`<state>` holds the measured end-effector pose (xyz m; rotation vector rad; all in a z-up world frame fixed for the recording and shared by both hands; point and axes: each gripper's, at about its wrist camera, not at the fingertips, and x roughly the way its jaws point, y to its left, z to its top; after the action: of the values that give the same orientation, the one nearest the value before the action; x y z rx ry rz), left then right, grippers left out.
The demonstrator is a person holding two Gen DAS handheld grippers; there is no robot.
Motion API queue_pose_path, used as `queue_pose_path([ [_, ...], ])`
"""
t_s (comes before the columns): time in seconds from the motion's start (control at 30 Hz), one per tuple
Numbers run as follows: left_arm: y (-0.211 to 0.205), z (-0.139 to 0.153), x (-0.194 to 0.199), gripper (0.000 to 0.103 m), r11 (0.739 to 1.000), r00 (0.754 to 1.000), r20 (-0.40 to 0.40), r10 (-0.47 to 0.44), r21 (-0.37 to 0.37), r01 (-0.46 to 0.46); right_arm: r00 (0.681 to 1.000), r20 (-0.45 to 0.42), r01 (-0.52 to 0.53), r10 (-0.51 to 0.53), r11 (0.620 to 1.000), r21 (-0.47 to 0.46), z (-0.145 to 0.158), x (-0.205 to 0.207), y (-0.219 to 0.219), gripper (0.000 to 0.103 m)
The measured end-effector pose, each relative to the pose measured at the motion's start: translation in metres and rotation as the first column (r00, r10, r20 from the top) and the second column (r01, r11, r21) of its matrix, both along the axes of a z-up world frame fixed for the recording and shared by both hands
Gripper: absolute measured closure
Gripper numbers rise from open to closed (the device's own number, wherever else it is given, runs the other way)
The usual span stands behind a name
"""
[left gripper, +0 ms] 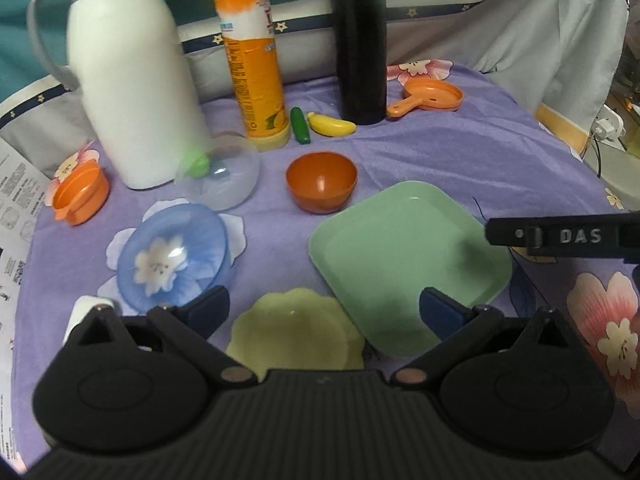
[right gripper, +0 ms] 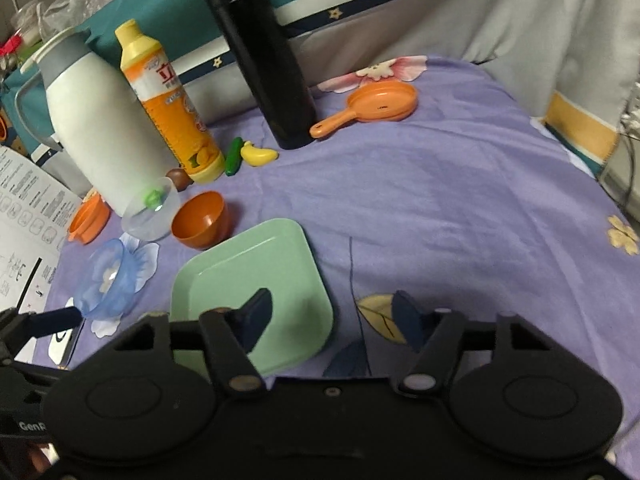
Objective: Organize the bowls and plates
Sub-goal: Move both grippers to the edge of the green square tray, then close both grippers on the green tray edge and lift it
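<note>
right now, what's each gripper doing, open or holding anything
Left gripper: open, holding nothing, above the yellow dish.
Right gripper: open, nothing gripped, its jaws straddling the near corner of the green plate.

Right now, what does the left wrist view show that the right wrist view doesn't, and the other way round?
Only the left wrist view shows the yellow flower-shaped plate, lying between the open fingers of the left gripper.

Only the right wrist view shows a small brown round thing beside the detergent bottle, and the right gripper, open, one finger over the green square plate, not gripping it.

Both show the green plate, orange bowl, blue bowl, clear bowl, white jug, black flask, toy banana and orange toy pan.
</note>
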<state>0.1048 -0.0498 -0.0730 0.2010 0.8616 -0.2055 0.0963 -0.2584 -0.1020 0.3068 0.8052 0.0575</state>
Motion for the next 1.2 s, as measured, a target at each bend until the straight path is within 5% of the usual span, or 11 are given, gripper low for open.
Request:
queue_pose_path([
  [0.37, -0.015, -0.017, 0.029, 0.000, 0.999, 1.000, -0.017, -0.017, 0.031, 0.018, 0.997, -0.048, -0.069, 0.066, 0.996, -0.059, -0.021, 0.035, 0.024, 0.092],
  [0.63, -0.036, -0.027, 0.040, 0.001, 0.997, 0.998, -0.028, -0.062, 0.037, 0.063, 0.999, -0.052, -0.018, 0.014, 0.997, -0.073, -0.023, 0.023, 0.008, 0.093],
  [1.07, -0.062, -0.041, 0.049, 0.043, 0.989, 0.985, -0.093, -0.146, -0.015, 0.146, 0.998, -0.059, 0.025, -0.024, 1.000, 0.014, -0.024, 0.010, -0.028, 0.089],
  [1.2, -0.065, -0.041, 0.048, 0.046, 0.988, 0.984, -0.085, -0.157, -0.015, 0.156, 0.999, -0.043, 0.031, -0.030, 0.999, 0.026, -0.026, 0.013, -0.030, 0.085],
])
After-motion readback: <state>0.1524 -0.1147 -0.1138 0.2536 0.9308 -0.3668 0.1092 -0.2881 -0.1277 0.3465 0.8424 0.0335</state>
